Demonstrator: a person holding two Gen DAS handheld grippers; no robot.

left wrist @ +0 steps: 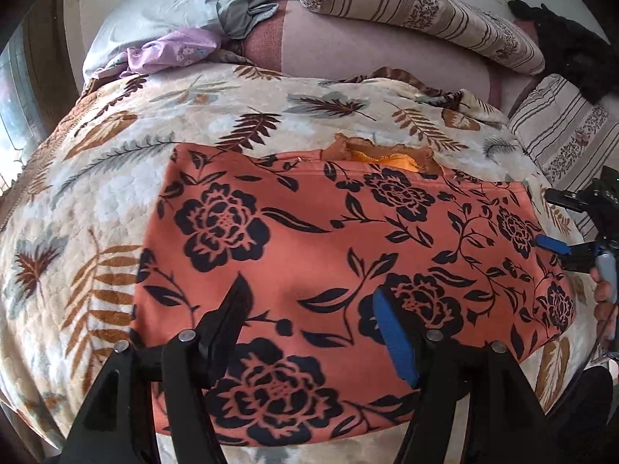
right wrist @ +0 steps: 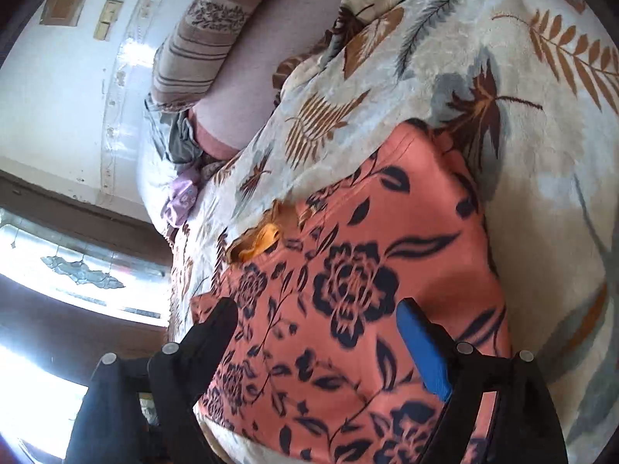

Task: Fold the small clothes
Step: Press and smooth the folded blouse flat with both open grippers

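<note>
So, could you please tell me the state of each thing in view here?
Orange flowered garment: spread flat on the blanket, neckline at the far edge.
Left claw: open, over the garment, holding nothing.
Right claw: open, over the garment, holding nothing.
Leaf-print blanket: laid out under the garment.

Garment lies on blanket, pillows behind.

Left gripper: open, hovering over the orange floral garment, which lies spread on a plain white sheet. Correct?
One thing is off: the surface isn't a plain white sheet. The left wrist view shows the orange floral garment spread on a cream blanket printed with brown and grey leaves. The left gripper is open over the garment, as you said.
</note>
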